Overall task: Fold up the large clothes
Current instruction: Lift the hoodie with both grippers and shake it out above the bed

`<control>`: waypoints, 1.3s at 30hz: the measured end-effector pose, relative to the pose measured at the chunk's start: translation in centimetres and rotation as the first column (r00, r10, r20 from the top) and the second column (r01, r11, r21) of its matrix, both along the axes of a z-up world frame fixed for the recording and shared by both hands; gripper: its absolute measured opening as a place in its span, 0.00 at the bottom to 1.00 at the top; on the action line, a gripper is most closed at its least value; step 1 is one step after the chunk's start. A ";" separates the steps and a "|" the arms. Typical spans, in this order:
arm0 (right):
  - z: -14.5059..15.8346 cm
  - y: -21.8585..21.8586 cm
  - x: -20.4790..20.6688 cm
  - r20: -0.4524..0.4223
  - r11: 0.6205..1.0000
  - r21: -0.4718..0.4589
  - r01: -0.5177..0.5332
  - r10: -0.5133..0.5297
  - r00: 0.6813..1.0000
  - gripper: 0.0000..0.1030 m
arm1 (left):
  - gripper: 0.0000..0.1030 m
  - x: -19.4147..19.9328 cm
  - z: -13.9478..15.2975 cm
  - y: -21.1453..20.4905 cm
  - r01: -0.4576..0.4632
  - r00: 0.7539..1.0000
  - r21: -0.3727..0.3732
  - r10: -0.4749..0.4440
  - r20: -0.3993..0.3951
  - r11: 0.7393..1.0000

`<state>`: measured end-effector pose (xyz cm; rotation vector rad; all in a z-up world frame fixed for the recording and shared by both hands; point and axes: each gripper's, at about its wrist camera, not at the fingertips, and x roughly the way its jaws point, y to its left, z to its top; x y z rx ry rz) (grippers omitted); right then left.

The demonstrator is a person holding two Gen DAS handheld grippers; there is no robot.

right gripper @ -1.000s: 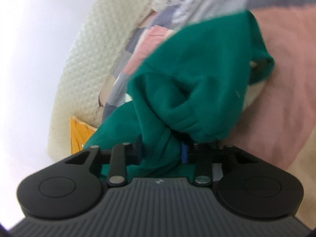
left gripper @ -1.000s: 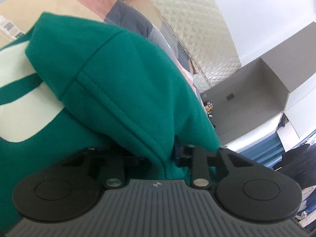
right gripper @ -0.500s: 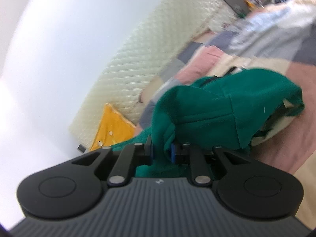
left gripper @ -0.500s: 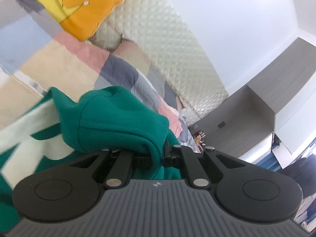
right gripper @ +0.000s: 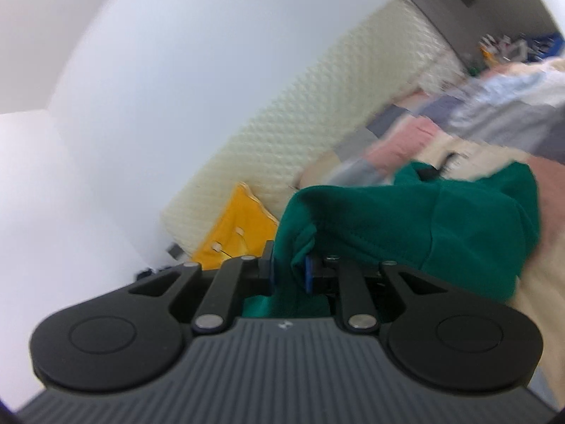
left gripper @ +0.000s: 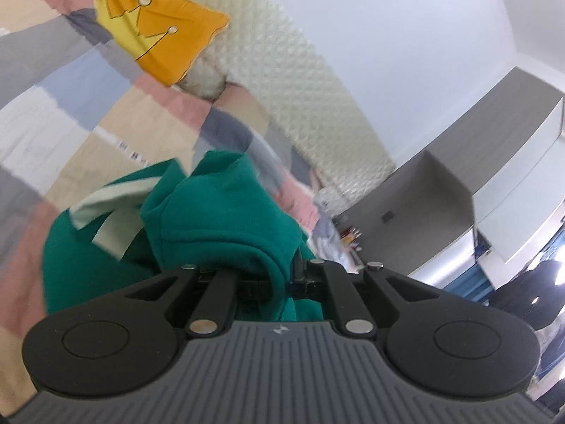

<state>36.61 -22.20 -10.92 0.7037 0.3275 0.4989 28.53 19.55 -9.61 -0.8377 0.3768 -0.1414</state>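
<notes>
A green sweatshirt [left gripper: 226, 219] with pale lettering hangs bunched above a patchwork bedspread [left gripper: 70, 113]. My left gripper [left gripper: 286, 275] is shut on a thick hem fold of it, which drapes over the jaws. In the right wrist view the same green sweatshirt [right gripper: 423, 219] stretches away to the right, and my right gripper [right gripper: 289, 268] is shut on another bunched edge, with cloth pinched between the blue pads [right gripper: 309, 272]. Both grippers hold the garment lifted off the bed.
A yellow crown-print pillow [left gripper: 159, 31] lies against the quilted cream headboard [left gripper: 300, 81]; the pillow [right gripper: 236, 233] shows in the right view too. Grey cabinets [left gripper: 441, 183] and a cluttered shelf stand beyond the bed. White walls fill the rest.
Both grippers closed tighter on the sweatshirt and rose, pulling it up off the bedspread. The garment now looks smaller and hangs, with more of the room in view.
</notes>
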 end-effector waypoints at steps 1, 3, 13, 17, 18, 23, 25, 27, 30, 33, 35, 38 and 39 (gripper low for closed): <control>-0.8 0.0 0.1 -0.049 1.000 -0.013 0.012 -0.012 0.999 0.18 | 0.08 -0.1 -0.6 -0.2 -0.002 1.000 0.000 0.002 -0.018 1.000; -2.4 0.1 0.6 -0.134 1.000 -0.029 0.012 -0.016 0.991 0.19 | 0.08 1.0 -2.1 -0.4 -0.002 0.998 -0.003 0.002 -0.058 1.000; -7.4 1.9 2.1 -0.394 0.999 -0.046 -0.018 -0.001 0.919 0.59 | 0.66 3.7 -7.2 1.1 -0.040 0.961 -0.095 0.012 -0.276 0.995; -7.2 2.8 1.9 -0.401 0.999 -0.036 -0.029 0.012 0.916 0.78 | 0.80 3.5 -7.4 0.2 -0.011 0.947 -0.054 -0.007 -0.322 0.998; -7.3 3.0 1.8 -0.407 0.998 -0.056 -0.016 -0.008 0.913 0.78 | 0.80 3.2 -7.5 -0.1 -0.006 0.944 -0.045 -0.009 -0.329 0.999; -8.7 3.1 1.3 -0.465 0.996 -0.083 0.027 -0.063 0.883 0.78 | 0.80 2.0 -9.2 -1.5 0.012 0.921 -0.064 -0.036 -0.388 0.998; -9.3 3.0 1.2 -0.492 0.998 -0.038 0.041 -0.055 0.869 0.78 | 0.80 1.8 -9.7 -1.8 0.008 0.915 -0.062 -0.032 -0.402 0.998; -9.7 3.0 1.0 -0.503 0.998 0.001 0.064 -0.055 0.862 0.78 | 0.80 2.1 -10.2 -1.9 0.013 0.918 -0.085 -0.046 -0.393 0.996; -10.2 3.1 1.0 -0.523 0.996 0.026 0.082 -0.057 0.850 0.78 | 0.80 2.6 -10.8 -2.0 0.016 0.928 -0.112 -0.056 -0.368 0.994; -10.8 3.0 1.0 -0.562 0.993 -0.011 0.115 -0.101 0.821 0.79 | 0.80 3.1 -11.7 -2.3 0.013 0.920 -0.132 -0.064 -0.388 0.991; -11.3 3.0 1.2 -0.595 0.993 -0.016 0.115 -0.102 0.797 0.79 | 0.80 3.2 -12.3 -2.2 0.006 0.914 -0.137 -0.061 -0.401 0.991; -11.6 3.0 1.0 -0.617 0.993 -0.040 0.108 -0.110 0.780 0.88 | 0.80 3.2 -12.7 -2.1 -0.008 0.910 -0.156 -0.057 -0.411 0.988; -11.6 3.1 0.9 -0.617 0.993 -0.038 0.114 -0.113 0.779 0.89 | 0.80 3.2 -12.8 -2.2 -0.007 0.909 -0.154 -0.058 -0.413 0.988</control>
